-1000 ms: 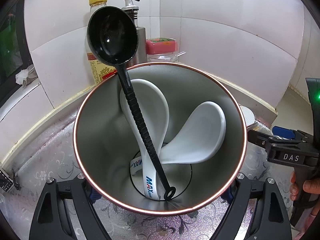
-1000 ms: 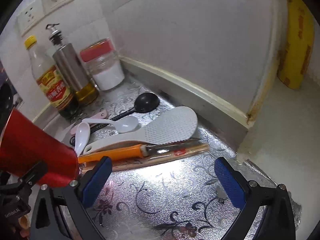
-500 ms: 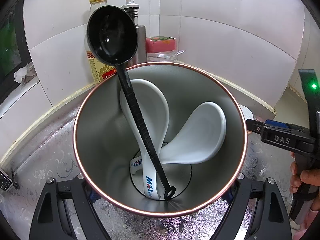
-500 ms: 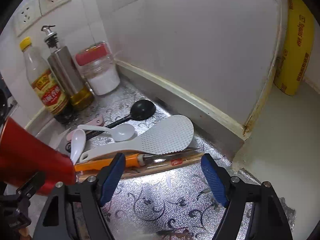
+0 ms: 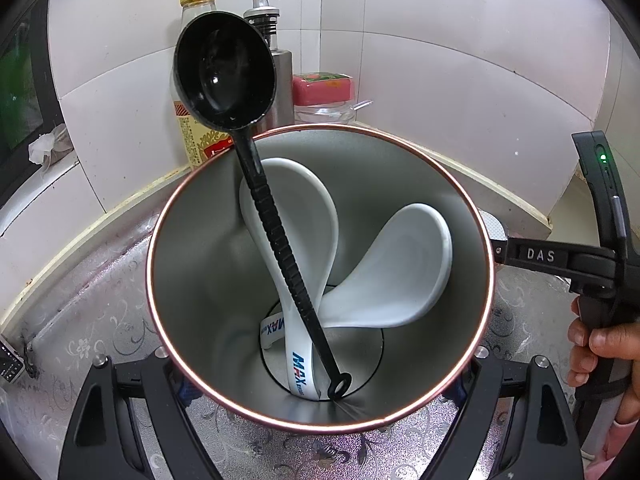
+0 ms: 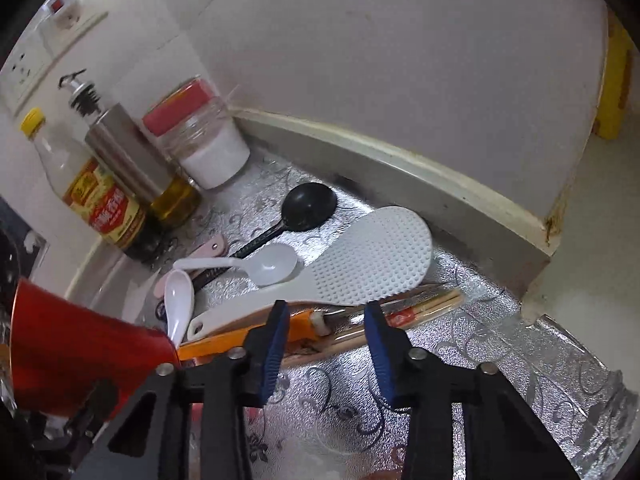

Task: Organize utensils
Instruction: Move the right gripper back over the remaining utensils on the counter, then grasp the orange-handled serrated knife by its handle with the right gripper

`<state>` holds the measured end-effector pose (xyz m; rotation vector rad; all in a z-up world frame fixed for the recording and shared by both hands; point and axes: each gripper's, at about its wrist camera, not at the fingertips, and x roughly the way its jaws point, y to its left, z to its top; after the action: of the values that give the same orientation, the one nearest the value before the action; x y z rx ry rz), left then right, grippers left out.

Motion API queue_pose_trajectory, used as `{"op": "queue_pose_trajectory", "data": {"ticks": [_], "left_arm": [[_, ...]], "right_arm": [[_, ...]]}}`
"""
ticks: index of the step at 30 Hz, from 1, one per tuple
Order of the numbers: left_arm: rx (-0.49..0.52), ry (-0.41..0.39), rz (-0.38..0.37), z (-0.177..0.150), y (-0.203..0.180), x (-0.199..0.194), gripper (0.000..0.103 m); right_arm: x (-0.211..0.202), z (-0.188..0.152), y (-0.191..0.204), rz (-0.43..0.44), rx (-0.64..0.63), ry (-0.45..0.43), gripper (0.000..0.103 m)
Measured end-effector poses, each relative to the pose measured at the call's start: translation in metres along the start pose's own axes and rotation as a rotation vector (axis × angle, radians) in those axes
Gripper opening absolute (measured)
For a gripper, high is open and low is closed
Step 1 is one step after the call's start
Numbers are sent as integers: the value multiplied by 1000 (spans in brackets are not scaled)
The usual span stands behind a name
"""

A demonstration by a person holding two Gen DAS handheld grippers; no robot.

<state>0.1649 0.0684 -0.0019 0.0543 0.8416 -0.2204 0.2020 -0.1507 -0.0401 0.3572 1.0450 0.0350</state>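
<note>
Red metal cup with grey inside and copper rim [image 5: 192, 280] is clamped between the jaws of the left gripper [image 5: 320, 420], tilted, mouth toward the camera; in the right wrist view it shows as a red side at lower left [image 6: 80, 344]. Inside it: black plastic ladle with ribbed handle [image 5: 276, 248], bowl sticking out above the rim, ring end at the cup bottom; two white ceramic soup spoons [image 5: 392, 272], one with blue "MAX" lettering on the handle.

Loose utensils lie on the silver floral-foil counter [image 6: 500, 340]: white dimpled rice paddle [image 6: 360, 268], orange-handled knife [image 6: 240, 336] just in front of it, wooden chopsticks in a clear wrapper [image 6: 420, 312] beside the knife, small white plastic spoon [image 6: 264, 264], white ceramic spoon [image 6: 178, 300] next to the cup, second black ladle [image 6: 308, 208], pink utensil [image 6: 208, 248] partly hidden.

Right gripper [image 6: 326, 344], blue pads, jaws closing, hovering over the knife and chopsticks; pads not pressing anything, contact cannot be told. A hand [image 5: 600, 344] holds its grip in the left wrist view.

At the tiled wall: yellow-capped sauce bottle [image 6: 92, 192], steel oil dispenser [image 6: 128, 152], red-lidded clear jar [image 6: 200, 140].
</note>
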Motion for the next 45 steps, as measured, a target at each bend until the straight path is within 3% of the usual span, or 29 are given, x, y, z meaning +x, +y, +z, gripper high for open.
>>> {"op": "queue_pose_trajectory", "data": {"ticks": [12, 21, 45], "left_arm": [[1, 0, -1, 0, 0, -1, 89], [-2, 1, -2, 1, 0, 1, 89], [-3, 2, -2, 1, 0, 2, 89]], "right_arm": [[2, 2, -25, 54, 186, -10, 34], [-3, 0, -37, 93, 263, -20, 15], [0, -3, -45, 117, 343, 8, 16]]}}
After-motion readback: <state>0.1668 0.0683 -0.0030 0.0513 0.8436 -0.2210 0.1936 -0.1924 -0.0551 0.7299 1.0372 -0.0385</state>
